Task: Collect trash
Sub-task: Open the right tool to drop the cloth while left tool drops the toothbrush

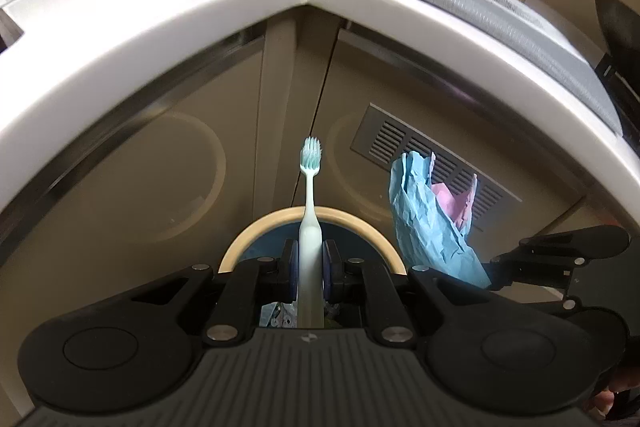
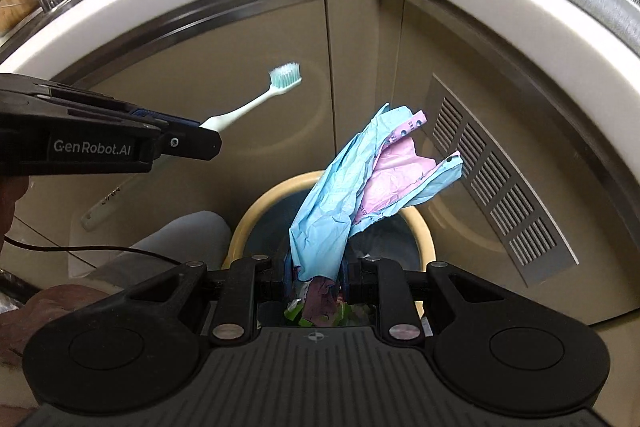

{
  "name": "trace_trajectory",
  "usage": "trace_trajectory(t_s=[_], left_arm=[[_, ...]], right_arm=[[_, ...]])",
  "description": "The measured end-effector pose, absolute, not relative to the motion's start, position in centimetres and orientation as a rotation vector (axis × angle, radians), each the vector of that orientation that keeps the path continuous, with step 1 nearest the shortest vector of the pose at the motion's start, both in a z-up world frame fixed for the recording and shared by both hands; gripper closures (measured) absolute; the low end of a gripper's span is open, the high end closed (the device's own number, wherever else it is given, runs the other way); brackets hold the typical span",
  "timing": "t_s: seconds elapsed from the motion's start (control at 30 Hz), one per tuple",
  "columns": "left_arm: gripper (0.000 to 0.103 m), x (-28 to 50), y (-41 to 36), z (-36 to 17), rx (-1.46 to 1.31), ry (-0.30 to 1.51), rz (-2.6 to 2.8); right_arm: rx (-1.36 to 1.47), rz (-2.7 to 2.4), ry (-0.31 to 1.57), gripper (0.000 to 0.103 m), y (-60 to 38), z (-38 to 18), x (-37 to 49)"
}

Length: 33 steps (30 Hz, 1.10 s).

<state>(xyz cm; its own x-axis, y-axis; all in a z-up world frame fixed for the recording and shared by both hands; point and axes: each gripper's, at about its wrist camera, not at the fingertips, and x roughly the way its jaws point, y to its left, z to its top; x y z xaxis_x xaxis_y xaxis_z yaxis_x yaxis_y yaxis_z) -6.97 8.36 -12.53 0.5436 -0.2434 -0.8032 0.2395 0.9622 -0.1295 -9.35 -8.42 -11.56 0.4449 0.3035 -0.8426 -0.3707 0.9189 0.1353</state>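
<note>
A: Left wrist view: your left gripper (image 1: 310, 269) pinches the toothbrush (image 1: 310, 211) upright over the bin (image 1: 320, 217). Lower it before letting go.

B: Right wrist view: your right gripper (image 2: 316, 273) clamps crumpled paper (image 2: 340, 195) above the rim. Centre it, then release.

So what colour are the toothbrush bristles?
Teal-green with white tips on the toothbrush; clearest in the left wrist view.

The toothbrush (image 1: 310, 211) and crumpled paper (image 2: 344, 195) are hanging side by side over the bin (image 2: 420, 227), paper on the right; the bin is standing below the bench (image 1: 160, 27), before the cabinet doors (image 2: 240, 131).
</note>
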Motion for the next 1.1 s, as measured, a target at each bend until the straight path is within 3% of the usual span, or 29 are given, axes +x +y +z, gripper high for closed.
trace_trajectory(t_s=[1.1], left_arm=[[0.090, -0.4, 6.7, -24.0, 0.006, 1.305, -0.298]], right_arm=[[0.110, 0.375, 1.332, 0.075, -8.2, -20.9, -0.9]])
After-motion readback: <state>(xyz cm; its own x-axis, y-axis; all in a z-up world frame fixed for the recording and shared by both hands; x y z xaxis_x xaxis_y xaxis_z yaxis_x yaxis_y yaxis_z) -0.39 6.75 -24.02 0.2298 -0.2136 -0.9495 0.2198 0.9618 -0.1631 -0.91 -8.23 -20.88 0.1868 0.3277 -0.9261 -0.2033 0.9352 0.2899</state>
